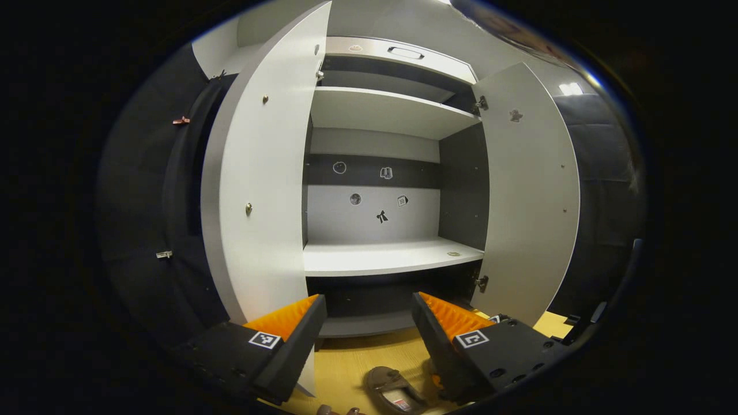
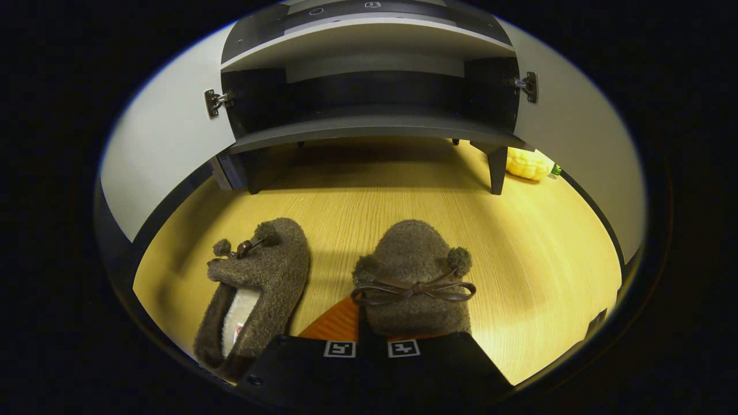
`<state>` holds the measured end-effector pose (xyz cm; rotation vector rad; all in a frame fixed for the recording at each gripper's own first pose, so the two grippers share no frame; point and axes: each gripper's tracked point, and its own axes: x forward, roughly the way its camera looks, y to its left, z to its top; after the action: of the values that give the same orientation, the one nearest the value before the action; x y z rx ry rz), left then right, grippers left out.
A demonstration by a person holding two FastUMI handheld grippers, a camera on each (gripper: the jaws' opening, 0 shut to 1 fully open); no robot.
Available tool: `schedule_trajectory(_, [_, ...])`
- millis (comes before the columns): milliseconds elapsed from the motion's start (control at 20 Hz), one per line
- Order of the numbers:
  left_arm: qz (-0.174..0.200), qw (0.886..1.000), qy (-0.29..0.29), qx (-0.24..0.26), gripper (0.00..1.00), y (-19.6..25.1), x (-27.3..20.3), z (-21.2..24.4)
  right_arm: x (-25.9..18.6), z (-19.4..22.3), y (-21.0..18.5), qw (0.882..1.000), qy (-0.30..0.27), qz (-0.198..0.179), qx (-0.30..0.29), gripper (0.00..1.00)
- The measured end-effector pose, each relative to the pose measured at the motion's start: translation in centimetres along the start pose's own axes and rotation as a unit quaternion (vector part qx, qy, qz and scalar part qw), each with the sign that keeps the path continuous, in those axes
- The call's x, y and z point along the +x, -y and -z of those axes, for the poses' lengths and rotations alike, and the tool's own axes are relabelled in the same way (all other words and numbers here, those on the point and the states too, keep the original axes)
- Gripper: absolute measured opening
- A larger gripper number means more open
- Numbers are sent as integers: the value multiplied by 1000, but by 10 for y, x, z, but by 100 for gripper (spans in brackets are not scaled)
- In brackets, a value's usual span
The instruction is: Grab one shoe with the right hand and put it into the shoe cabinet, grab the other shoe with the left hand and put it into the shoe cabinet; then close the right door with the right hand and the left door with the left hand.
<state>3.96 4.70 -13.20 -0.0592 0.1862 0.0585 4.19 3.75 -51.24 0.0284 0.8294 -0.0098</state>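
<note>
While the right gripper (image 2: 369, 337) sits low over the floor (image 2: 536, 259), its jaws look drawn close together at the heel end of the right-hand shoe (image 2: 412, 271) — whether both fingers truly press on the shoe I cannot tell, since its body hides the tips. That shoe lies straight ahead of the jaws, its long axis in line with them, toe toward the cabinet (image 2: 369, 129) beyond. The other shoe (image 2: 256, 282) lies just beside it to the left in the right gripper view, roughly parallel, toe also toward the cabinet, opening up. The left gripper (image 1: 369, 323) is held higher, jaws spread wide and empty, facing the open cabinet with both doors swung out; the middle shelf (image 1: 392, 256) stands bare between the left door (image 1: 259, 190) and the right door (image 1: 530, 190). A shoe shows at the bottom of the left gripper view, below the jaws — well under them. By my judgement the right hand is the nearer one, and its coming move is a lift and a straight carry forward into the cabinet.
</note>
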Motion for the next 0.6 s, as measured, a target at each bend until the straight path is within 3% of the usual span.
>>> schedule_trajectory(200, [5, 1000, -3, 4, 94, 6, -10, -2, -44, -47, -3, 999, 32, -26, -3, 6])
schedule_trajectory(350, [11, 1000, -4, 2, 94, 13, -24, -6, -83, -109, 1, 996, 78, -28, -13, 6])
schedule_trajectory(600, [14, 1000, 1, 3, 94, 22, -45, -10, -141, -223, 8, 982, 174, -2, -73, 5])
